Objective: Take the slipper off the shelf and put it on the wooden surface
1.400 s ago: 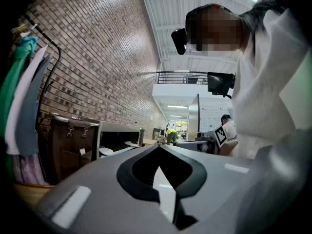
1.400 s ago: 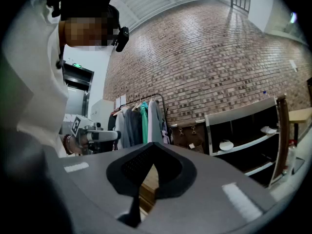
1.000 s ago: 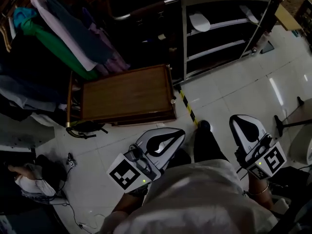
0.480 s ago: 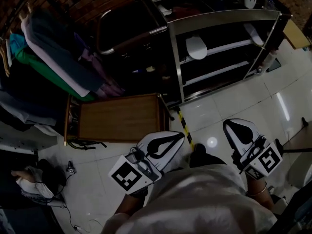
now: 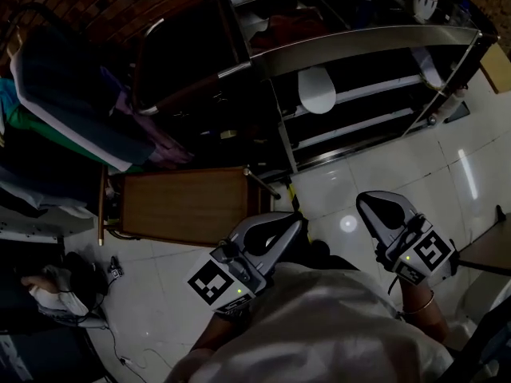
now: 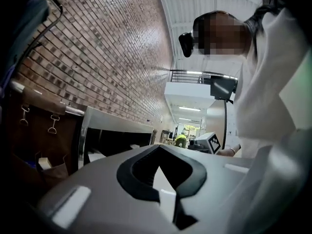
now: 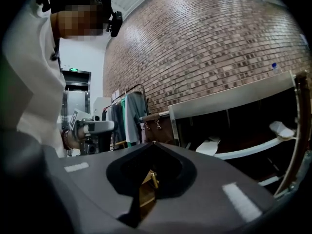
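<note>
A white slipper (image 5: 317,88) lies on the middle shelf of a dark metal shelf unit (image 5: 359,42); a second white slipper (image 5: 431,69) lies at that shelf's right end. The right gripper view shows both slippers, one at left (image 7: 209,146) and one at right (image 7: 282,129). The wooden surface (image 5: 184,204), a low brown table, stands left of the shelf unit. My left gripper (image 5: 297,216) (image 6: 158,146) is shut and empty, held near my body beside the table's right corner. My right gripper (image 5: 363,198) (image 7: 153,143) is shut and empty over the tiled floor, well short of the shelf.
A rack of hanging clothes (image 5: 72,94) fills the left side. Cups and a bowl (image 5: 423,2) stand on top of the shelf unit. Yellow-black tape (image 5: 289,194) marks the white tiled floor (image 5: 383,166). Cables (image 5: 112,270) lie at the lower left.
The head view has moved toward the shelf, which now looms larger and lower in the picture. Both grippers stay shut and close to my body, carried forward a little.
</note>
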The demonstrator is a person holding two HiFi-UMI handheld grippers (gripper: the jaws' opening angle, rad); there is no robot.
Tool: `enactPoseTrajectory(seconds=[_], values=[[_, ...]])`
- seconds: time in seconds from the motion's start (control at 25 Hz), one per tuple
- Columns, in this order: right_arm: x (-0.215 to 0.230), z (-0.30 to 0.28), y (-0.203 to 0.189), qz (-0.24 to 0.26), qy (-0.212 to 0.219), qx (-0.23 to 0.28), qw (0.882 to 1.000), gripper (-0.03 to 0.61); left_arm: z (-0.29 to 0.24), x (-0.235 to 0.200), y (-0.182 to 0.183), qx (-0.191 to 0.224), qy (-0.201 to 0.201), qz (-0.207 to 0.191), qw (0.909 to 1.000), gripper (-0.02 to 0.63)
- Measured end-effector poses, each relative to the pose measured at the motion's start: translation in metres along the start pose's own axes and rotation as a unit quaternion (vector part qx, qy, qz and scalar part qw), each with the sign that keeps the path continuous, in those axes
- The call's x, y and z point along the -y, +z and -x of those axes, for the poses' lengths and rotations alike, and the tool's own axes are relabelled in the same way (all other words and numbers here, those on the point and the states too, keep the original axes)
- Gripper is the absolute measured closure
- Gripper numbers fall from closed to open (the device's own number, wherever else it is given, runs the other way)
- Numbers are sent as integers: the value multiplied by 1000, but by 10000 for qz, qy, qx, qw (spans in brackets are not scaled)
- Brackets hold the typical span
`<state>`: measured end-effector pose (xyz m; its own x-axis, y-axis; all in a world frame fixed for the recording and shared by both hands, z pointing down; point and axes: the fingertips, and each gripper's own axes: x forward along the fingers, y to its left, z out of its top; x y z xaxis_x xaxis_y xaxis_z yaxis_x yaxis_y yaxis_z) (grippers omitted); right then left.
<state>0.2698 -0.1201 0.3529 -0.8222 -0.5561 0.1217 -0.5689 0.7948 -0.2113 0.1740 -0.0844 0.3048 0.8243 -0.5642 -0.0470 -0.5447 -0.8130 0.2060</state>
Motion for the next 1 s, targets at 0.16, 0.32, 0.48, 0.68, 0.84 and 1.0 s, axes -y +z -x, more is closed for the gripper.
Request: enactPoseTrajectory(seconds=[0.16, 0.32, 0.48, 0.68, 0.84, 1.0], values=[[50, -36, -9, -147, -348, -77, 9993, 564, -18, -42, -2, -262, -78, -382, 9989, 619], [94, -73, -10, -223, -711, -149, 9971, 554, -40, -89, -6, -480, -247, -616, 9966, 620], [142, -117, -33, -96, -1239, -427, 9913, 490, -55, -116, -2, -519, -737, -726, 9933, 621], [198, -151, -75, -304, -1768, -608, 9819, 462, -71, -143, -24, -742, -913, -1069, 9873, 623], [226, -167, -97, -286, -1811, -745, 9802, 451, -89, -151, -47, -749, -1053, -897, 9875, 623], [246, -182, -115, -323, -1713, -788, 9815, 422, -97, -151, -55, -925, -1250, -1398, 9779, 623]])
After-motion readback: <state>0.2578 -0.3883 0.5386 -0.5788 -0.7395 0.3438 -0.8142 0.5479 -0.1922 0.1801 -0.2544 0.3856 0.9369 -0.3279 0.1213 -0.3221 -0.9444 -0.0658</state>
